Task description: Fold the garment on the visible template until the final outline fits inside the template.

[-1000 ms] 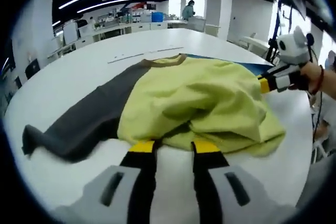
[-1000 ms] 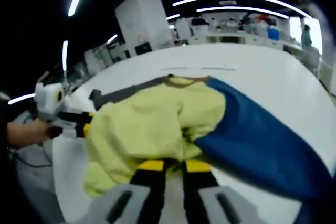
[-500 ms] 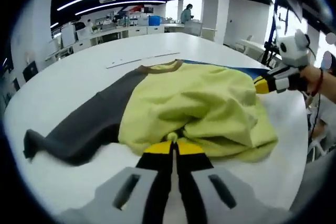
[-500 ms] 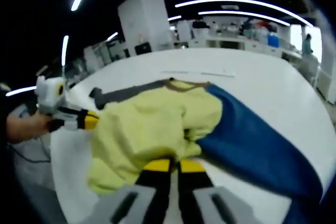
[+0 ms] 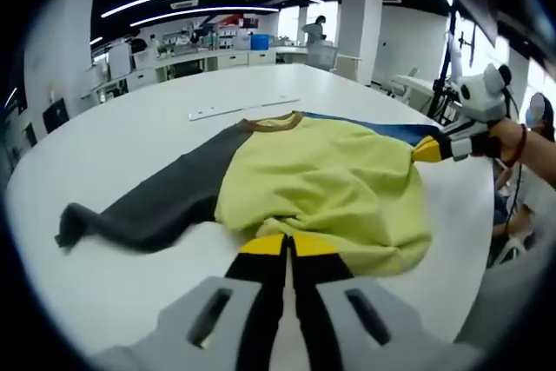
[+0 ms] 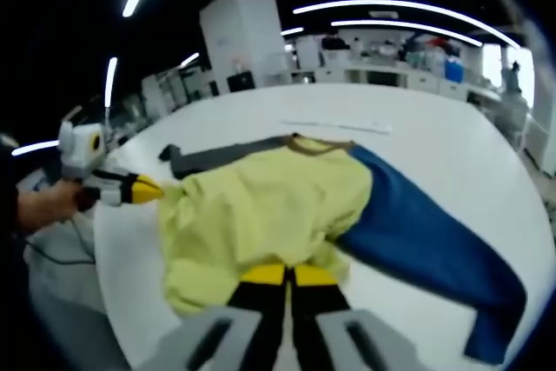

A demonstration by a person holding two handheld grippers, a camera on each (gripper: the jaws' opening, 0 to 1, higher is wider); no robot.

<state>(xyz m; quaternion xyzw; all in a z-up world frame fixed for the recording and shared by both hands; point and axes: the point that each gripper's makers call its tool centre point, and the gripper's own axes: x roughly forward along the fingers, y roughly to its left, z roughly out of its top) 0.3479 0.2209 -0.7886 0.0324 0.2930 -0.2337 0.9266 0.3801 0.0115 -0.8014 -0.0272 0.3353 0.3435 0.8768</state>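
Left gripper view: my left tongs (image 5: 287, 245) and right tongs (image 6: 287, 274) clamp the shirt (image 5: 321, 184) hem ahead, to fold it on the counter (image 5: 130, 128).

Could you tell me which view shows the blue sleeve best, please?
The right gripper view: the blue sleeve lies there full length on the table, out to its cuff. The left gripper view gives a thin blue strip behind the yellow body.
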